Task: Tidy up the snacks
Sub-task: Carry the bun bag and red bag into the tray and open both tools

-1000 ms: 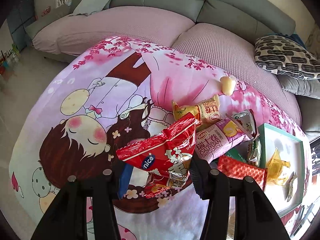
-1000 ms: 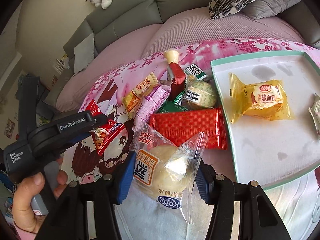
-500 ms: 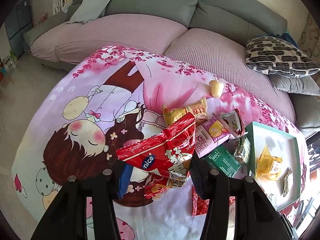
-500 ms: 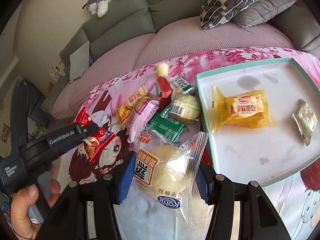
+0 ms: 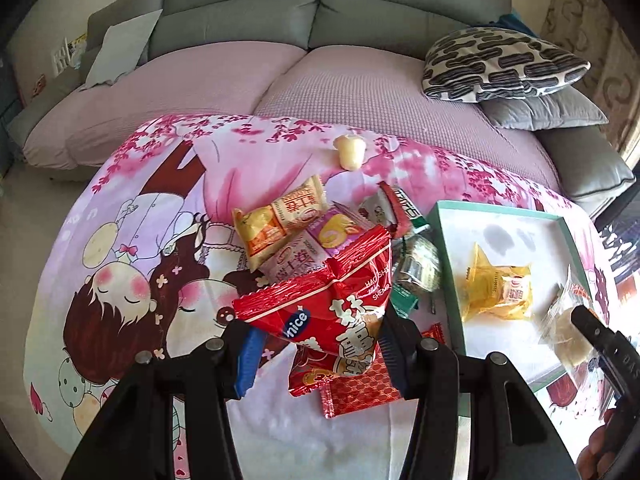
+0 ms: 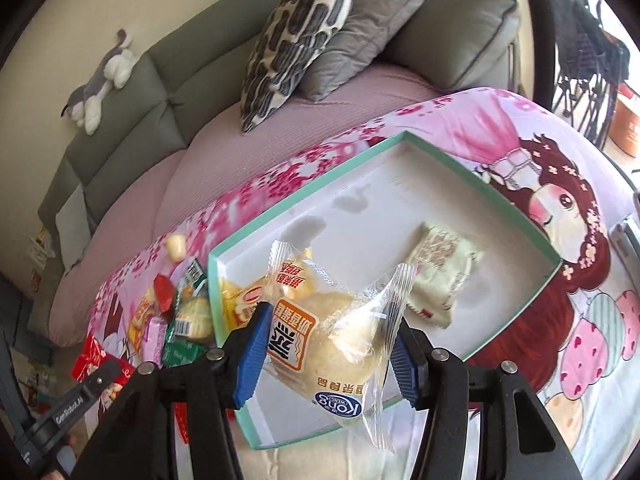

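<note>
My left gripper (image 5: 316,344) is shut on a red snack bag (image 5: 336,300), held above the cartoon-print cloth (image 5: 132,264) near the snack pile (image 5: 304,224). My right gripper (image 6: 326,354) is shut on a clear-wrapped bun (image 6: 332,332), held over the near left part of the teal-rimmed white tray (image 6: 384,148). The tray (image 5: 440,248) holds a yellow cake packet (image 5: 500,292) and a pale green packet (image 6: 440,272). The yellow packet (image 6: 240,304) is partly hidden behind the bun in the right wrist view. The right gripper with the bun (image 5: 568,328) also shows in the left wrist view.
A small yellow jelly cup (image 5: 350,152) lies apart at the cloth's far edge. A red foil packet (image 5: 360,392) lies under the left gripper. Behind stands a grey-green sofa (image 5: 320,12) with a patterned cushion (image 5: 496,64), a grey pillow (image 6: 360,32) and a plush toy (image 6: 100,80).
Both grippers moved right toward the tray with their snacks. The right gripper rolled and now holds the bun over the tray instead of over the snack pile.
</note>
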`<state>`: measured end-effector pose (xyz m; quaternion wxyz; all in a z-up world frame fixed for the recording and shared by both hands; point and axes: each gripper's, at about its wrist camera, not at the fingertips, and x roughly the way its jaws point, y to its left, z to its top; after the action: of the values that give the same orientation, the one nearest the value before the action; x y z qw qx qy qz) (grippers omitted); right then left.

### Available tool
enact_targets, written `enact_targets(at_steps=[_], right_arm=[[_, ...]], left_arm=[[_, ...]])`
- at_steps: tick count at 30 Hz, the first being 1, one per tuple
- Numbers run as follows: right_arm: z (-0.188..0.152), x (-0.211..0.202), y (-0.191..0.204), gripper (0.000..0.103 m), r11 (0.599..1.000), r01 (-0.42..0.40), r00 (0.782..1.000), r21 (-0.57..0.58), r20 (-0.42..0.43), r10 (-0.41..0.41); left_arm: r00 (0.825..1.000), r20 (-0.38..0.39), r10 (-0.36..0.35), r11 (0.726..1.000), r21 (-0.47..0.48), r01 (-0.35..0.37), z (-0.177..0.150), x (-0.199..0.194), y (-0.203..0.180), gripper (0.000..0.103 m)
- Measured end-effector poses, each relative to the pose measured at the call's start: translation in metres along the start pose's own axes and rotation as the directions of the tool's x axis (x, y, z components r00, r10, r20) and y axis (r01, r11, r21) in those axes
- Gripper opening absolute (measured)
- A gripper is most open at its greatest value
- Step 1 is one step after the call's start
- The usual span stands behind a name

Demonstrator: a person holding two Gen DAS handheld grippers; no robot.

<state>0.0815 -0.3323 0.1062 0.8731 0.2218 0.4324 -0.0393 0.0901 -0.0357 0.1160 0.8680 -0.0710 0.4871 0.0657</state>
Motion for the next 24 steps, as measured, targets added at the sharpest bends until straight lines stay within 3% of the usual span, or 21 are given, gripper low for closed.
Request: enact_targets(at_steps=[9, 14, 24], right_arm=[[0.024, -0.005, -0.026, 0.058, 0.998, 0.019, 0.996, 0.055, 0.085, -0.023], [0.031, 0.006, -0.025, 0.058, 0.999, 0.027, 0.993, 0.035, 0.11, -0.03], [0.039, 0.02, -0.022, 0.058, 0.996, 0.078, 0.984, -0.034, 0.164, -0.071]], left_arm=[[0.995, 0.03, -0.093, 0.977, 0.196, 0.085, -0.001, -0.011, -0.076, 0.053], [0.985, 0.053, -0.161, 0.965, 0.22, 0.146, 0.012, -0.012, -0.103, 0.053], [0.979, 0.058, -0.193, 0.954, 0.243, 0.174, 0.031, 0.016, -0.128, 0.054]])
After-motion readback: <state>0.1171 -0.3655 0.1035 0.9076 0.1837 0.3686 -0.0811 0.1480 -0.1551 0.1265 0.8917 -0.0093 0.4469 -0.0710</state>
